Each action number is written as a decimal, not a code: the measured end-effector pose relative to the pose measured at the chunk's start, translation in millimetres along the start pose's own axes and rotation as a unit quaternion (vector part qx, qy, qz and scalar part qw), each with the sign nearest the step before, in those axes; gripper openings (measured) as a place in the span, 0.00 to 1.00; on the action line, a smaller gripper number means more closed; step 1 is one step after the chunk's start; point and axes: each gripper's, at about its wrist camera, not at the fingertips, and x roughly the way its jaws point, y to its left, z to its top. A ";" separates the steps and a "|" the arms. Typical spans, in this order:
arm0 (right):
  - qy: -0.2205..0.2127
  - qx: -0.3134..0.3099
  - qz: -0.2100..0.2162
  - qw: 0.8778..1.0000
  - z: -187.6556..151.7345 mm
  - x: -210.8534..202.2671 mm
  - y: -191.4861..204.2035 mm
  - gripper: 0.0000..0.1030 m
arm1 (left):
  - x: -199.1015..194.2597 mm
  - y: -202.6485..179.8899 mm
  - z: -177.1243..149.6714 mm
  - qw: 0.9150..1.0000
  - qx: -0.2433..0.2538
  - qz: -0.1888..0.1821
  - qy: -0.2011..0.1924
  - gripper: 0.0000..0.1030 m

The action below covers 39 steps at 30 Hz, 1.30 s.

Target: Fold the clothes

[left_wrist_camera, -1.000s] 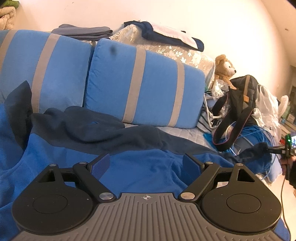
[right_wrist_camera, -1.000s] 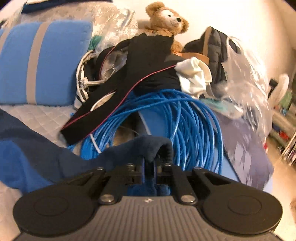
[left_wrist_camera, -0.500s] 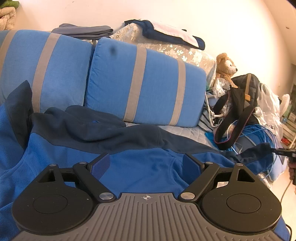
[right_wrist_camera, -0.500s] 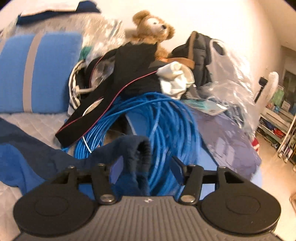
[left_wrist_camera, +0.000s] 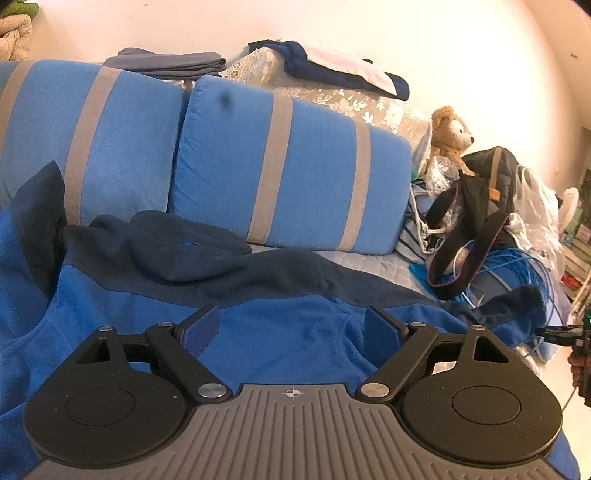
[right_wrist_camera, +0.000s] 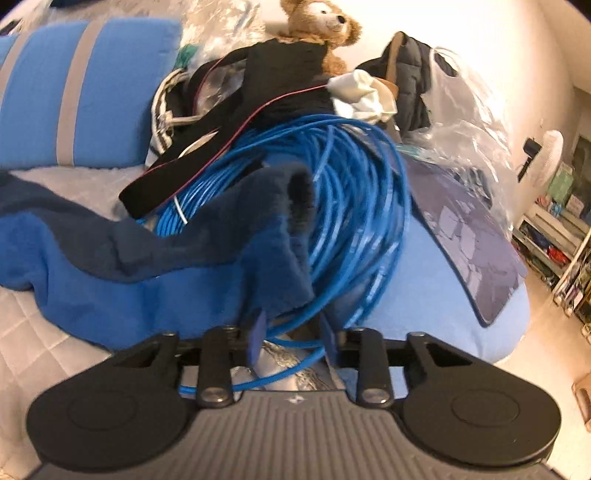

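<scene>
A blue fleece top [left_wrist_camera: 155,317] with dark navy shoulders lies spread over the sofa seat. My left gripper [left_wrist_camera: 291,326] hovers low over its body, open wide, with nothing pinched between the pads. The right sleeve [left_wrist_camera: 517,306] stretches out to the right. Its navy cuff [right_wrist_camera: 280,206] rests loose on a coil of blue cable [right_wrist_camera: 362,192]. My right gripper [right_wrist_camera: 292,336] sits just behind the cuff and its jaws are closing. Only a strand of cable lies between them, and no cloth is gripped. In the left wrist view the right gripper [left_wrist_camera: 561,330] shows small at the far right edge.
Blue cushions with grey stripes [left_wrist_camera: 291,166] line the sofa back, with folded clothes [left_wrist_camera: 170,64] on top. On the right are a teddy bear [right_wrist_camera: 317,22], a black strapped bag [right_wrist_camera: 280,74], a plastic bag [right_wrist_camera: 465,122] and a dark mat [right_wrist_camera: 465,236]. A quilted seat cover [right_wrist_camera: 37,350] shows at the left.
My right gripper let go of the sleeve cuff, drew back from it and sank, then began to narrow. The cuff now lies on the cable coil. The left gripper stayed still.
</scene>
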 end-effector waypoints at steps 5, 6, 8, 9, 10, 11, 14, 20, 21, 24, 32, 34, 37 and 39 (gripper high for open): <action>-0.006 -0.004 -0.010 1.000 2.9 8.1 11.1 0.38 | 0.2 -0.2 0.1 1.000 0.000 0.000 0.001 0.84; -0.010 -0.006 -0.012 1.000 4.0 8.3 13.2 0.38 | 0.2 0.0 0.1 1.000 0.000 0.000 0.001 0.84; -0.017 -0.010 -0.012 1.000 6.6 8.8 17.2 0.38 | 0.0 0.4 -0.1 1.000 0.000 0.000 0.001 0.84; -0.021 -0.013 -0.013 1.000 7.8 9.0 19.4 0.38 | -0.1 0.5 -0.2 1.000 0.000 0.000 0.001 0.84; -0.025 -0.017 -0.013 0.999 9.2 9.6 21.1 0.38 | -0.2 0.5 -0.3 1.000 0.001 0.000 0.001 0.84; -0.030 -0.023 -0.013 0.999 10.3 9.7 23.6 0.38 | -0.4 0.4 -0.4 1.000 0.001 0.001 0.001 0.84; -0.045 -0.039 -0.006 0.998 16.6 10.4 30.4 0.38 | -0.2 -0.4 -0.3 1.000 0.001 0.001 0.001 0.84; -0.061 -0.058 0.040 0.996 31.9 11.4 39.8 0.38 | 0.1 -0.5 0.1 1.000 0.002 0.001 0.002 0.84; -0.058 -0.046 0.047 0.996 35.0 13.5 37.5 0.39 | 0.3 -0.1 0.2 1.000 0.002 0.001 0.002 0.84; -0.041 -0.001 0.065 0.997 45.1 19.9 28.2 0.15 | 0.4 0.3 0.4 1.000 0.002 0.001 0.003 0.84; -0.030 0.156 0.017 0.987 76.0 8.0 -13.8 0.07 | 0.0 0.8 0.6 1.000 0.001 0.002 0.002 0.84; 0.004 0.192 -0.024 0.981 71.8 10.5 -20.0 0.07 | 0.0 0.8 0.5 1.000 0.000 0.003 0.002 0.84; 0.052 0.248 -0.048 0.966 58.4 17.3 -20.2 0.07 | -0.3 0.6 0.4 1.000 0.000 0.004 0.002 0.84; 0.075 0.283 -0.046 0.955 49.0 21.9 -19.3 0.07 | -0.4 0.9 0.5 1.000 0.001 0.004 0.003 0.84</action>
